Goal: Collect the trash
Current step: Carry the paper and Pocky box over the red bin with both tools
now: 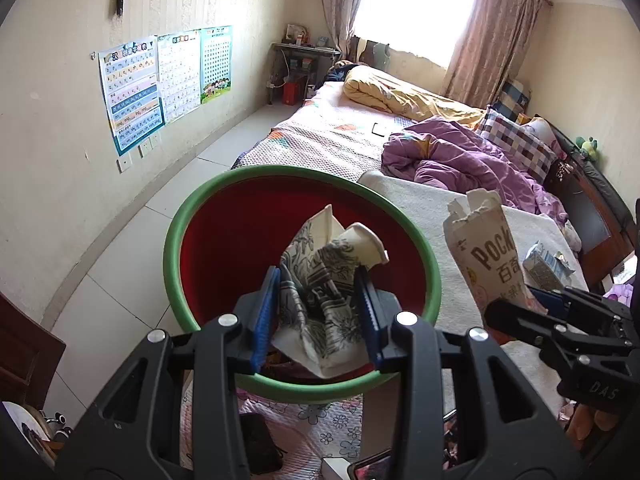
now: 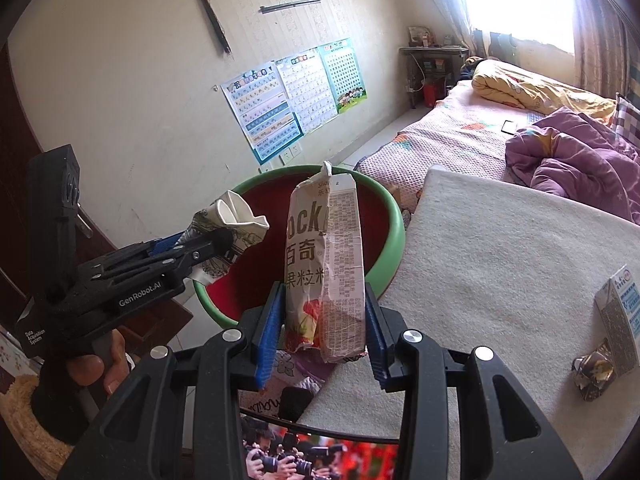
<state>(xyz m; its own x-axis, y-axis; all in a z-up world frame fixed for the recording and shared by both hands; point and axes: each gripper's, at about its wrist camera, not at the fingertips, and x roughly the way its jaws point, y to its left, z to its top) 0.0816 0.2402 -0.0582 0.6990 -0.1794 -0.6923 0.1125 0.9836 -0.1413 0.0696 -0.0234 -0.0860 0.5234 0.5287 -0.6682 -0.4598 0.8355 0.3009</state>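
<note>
Trash held above the bin (image 1: 176, 248).
Left gripper (image 1: 318, 312) clamps a crushed cup (image 1: 332, 276); right gripper (image 2: 320, 332) pinches the box (image 2: 328, 264) upright, torn end up.

The left tongs (image 1: 320, 312) are clamped on a crumpled paper cup (image 1: 332, 280), the blue pads (image 1: 266, 320) pressing its sides from left and right. The right tongs (image 2: 320, 320) are clamped on a torn snack box (image 2: 328, 264), held upright between their pads (image 2: 268, 324). The two tongs sit side by side, close but apart, both pointing forward at about the same height. A bare hand (image 2: 94, 368) wraps the left handle from below, fingers curled round it.
</note>
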